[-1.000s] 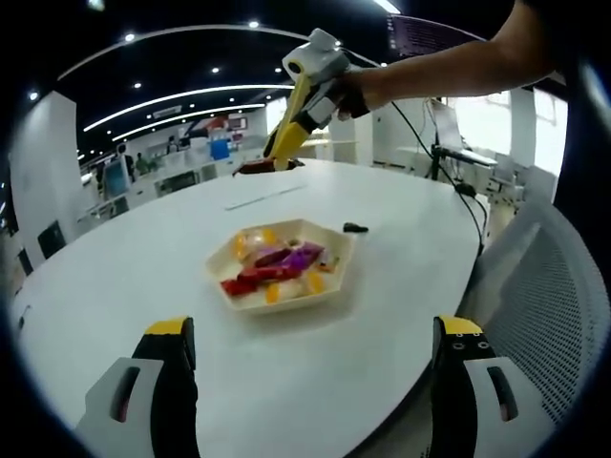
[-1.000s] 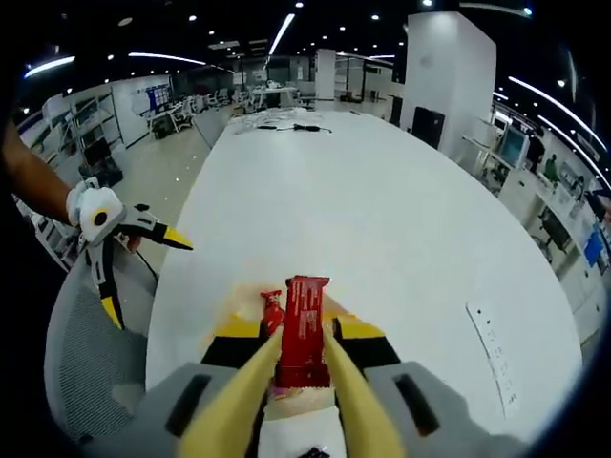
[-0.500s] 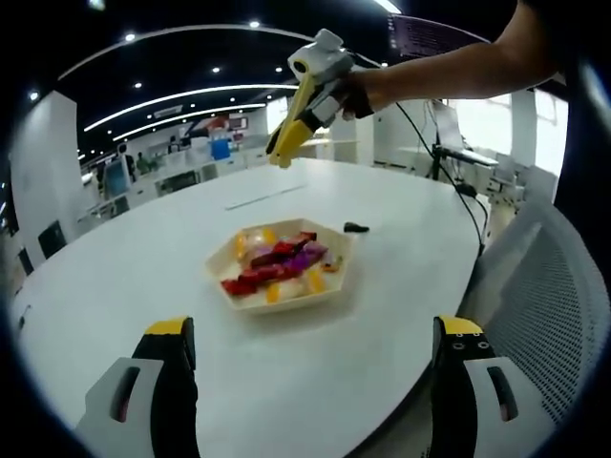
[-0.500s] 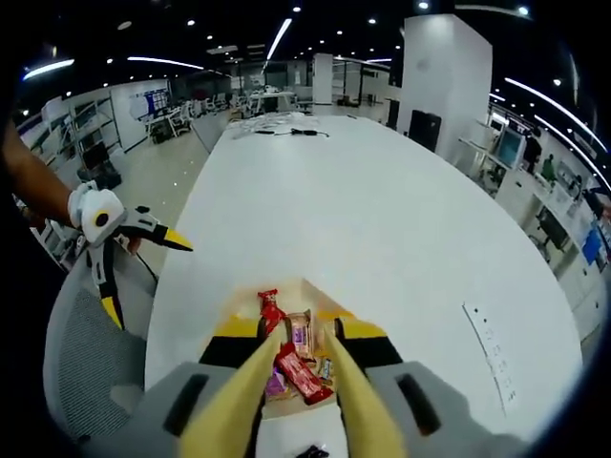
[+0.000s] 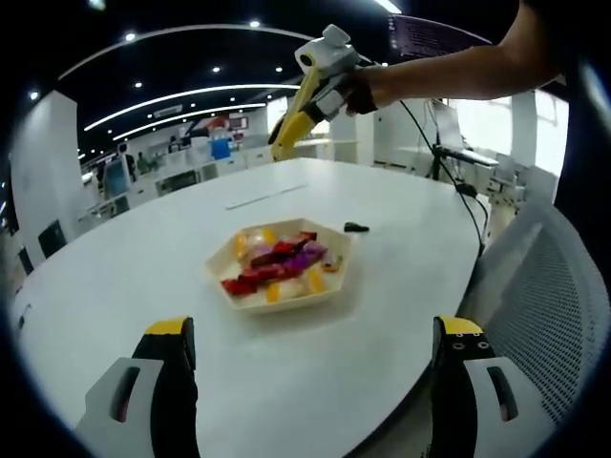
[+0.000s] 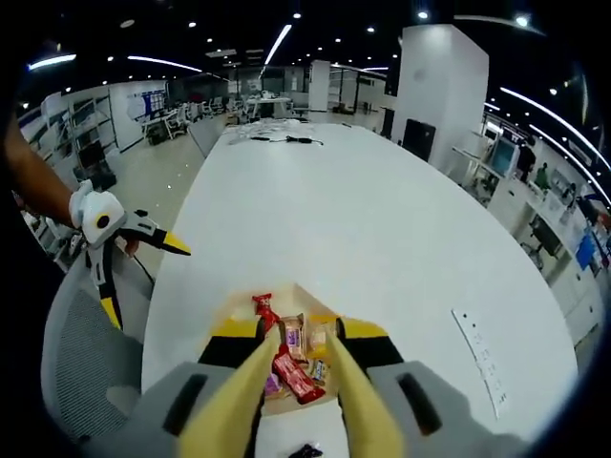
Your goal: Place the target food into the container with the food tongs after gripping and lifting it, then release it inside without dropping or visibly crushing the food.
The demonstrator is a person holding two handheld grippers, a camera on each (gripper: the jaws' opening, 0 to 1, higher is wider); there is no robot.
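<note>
Nothing here you can read: the wrappers in the tray (image 5: 334, 286) carry print, but it's too small and blurred to make out. The signs on the far office wall (image 5: 205, 134) are only smears of colour, and the tabletop (image 6: 382, 229) bears no legible marking.

Smooth matt white table (image 5: 143, 258), glossy snack wrappers (image 5: 279, 260), mesh chair (image 5: 554, 296).
</note>
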